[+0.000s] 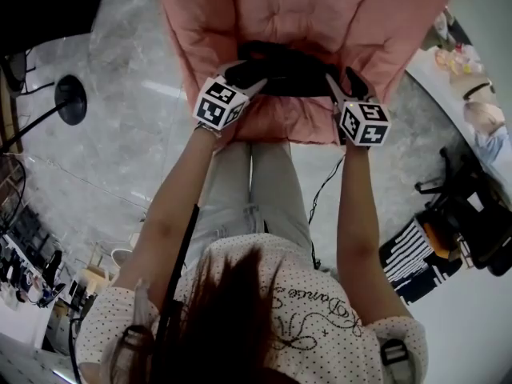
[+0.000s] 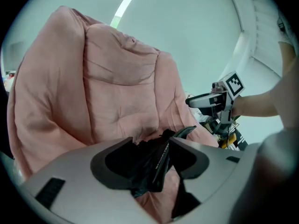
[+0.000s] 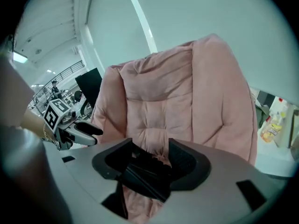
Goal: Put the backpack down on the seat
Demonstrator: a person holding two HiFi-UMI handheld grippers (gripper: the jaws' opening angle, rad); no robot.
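Observation:
A black backpack point(image 1: 286, 70) lies on the seat of a pink padded chair point(image 1: 272, 6). My left gripper point(image 1: 250, 72) hovers at its left end and my right gripper point(image 1: 344, 82) at its right end. In the left gripper view the jaws point(image 2: 152, 141) stand wide apart, with the backpack's crumpled fabric point(image 2: 149, 171) below and between them and no pad pressing on it. The right gripper point(image 3: 149, 143) is likewise open above the backpack point(image 3: 145, 176). Each gripper shows in the other's view, the right gripper point(image 2: 198, 100) and the left gripper point(image 3: 88, 129). The chair's tall back point(image 3: 187, 92) rises behind.
The person stands close to the chair's front edge, legs point(image 1: 248, 198) almost against it. A black round stand base point(image 1: 70, 100) is on the marble floor at left. A cable point(image 1: 320, 194) runs on the floor. A table with items point(image 1: 456, 58) and dark equipment point(image 1: 472, 214) are at right.

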